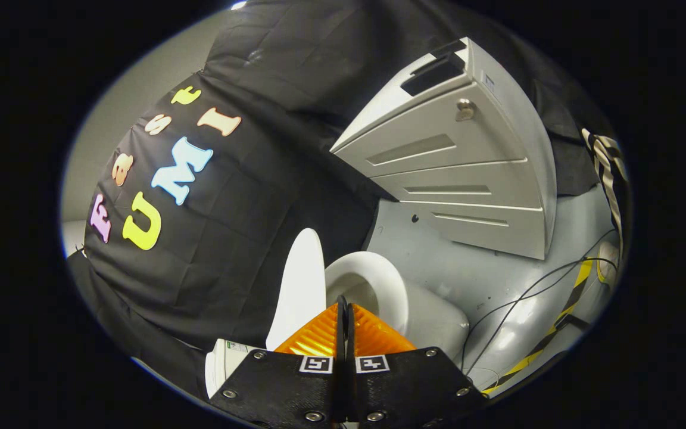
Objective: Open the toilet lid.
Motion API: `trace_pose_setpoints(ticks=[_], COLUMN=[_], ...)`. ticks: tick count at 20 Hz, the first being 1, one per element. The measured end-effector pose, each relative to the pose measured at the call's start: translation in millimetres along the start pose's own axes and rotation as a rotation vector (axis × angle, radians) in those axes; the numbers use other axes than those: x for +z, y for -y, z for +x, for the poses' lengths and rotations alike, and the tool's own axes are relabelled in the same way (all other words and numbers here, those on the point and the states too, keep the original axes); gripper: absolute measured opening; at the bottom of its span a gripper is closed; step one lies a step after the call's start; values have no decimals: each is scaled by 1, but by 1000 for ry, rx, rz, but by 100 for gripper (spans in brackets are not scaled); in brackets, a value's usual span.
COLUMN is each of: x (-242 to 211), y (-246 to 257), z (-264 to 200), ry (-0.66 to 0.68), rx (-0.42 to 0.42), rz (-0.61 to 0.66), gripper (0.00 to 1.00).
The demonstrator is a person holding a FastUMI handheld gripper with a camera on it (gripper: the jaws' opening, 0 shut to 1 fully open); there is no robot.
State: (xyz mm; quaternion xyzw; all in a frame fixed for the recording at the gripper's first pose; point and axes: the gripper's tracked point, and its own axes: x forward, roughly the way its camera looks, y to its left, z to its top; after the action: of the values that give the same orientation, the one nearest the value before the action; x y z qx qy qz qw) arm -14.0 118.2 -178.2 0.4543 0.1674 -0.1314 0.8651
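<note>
Just ahead of my fingers: 1 toilet (432,322), white, on the grey floor (486,268). Its lid (298,292) stands raised, nearly upright, against the black cloth wall (230,250). Seat (379,277) is down, the bowl opening visible beside the lid.

My gripper (343,305): 2 orange fingers (313,339), ribbed, tips meeting; jaws together, nothing between them. The tips sit in front of the bowl rim, between lid and seat as seen from here; I cannot tell whether they touch either. 2 black mounts behind the fingers, each with 1 square marker.

Beyond the toilet: 1 grey cabinet (468,173), 3 drawer fronts with recessed pulls, 1 round lock (465,109) near its top, 1 dark slot above that.

Beside the cabinet, on the floor: thin black cables (527,292), looping; 1 strip of yellow-and-black tape (563,310).

Beside my left mount: 1 white object (224,363) with a label, partly hidden.
</note>
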Motion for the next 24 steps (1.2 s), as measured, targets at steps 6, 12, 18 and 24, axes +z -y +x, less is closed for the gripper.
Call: trace_pose_setpoints(ticks=[6,12,18,24], x=[14,18,18,18], y=[-41,-82,-113,-138], z=[-17,-31,-43,-51], ry=[36,60,80,99], rx=[50,101,133,158], rz=[-65,-129,-197,-291], gripper=[0,0,0,0])
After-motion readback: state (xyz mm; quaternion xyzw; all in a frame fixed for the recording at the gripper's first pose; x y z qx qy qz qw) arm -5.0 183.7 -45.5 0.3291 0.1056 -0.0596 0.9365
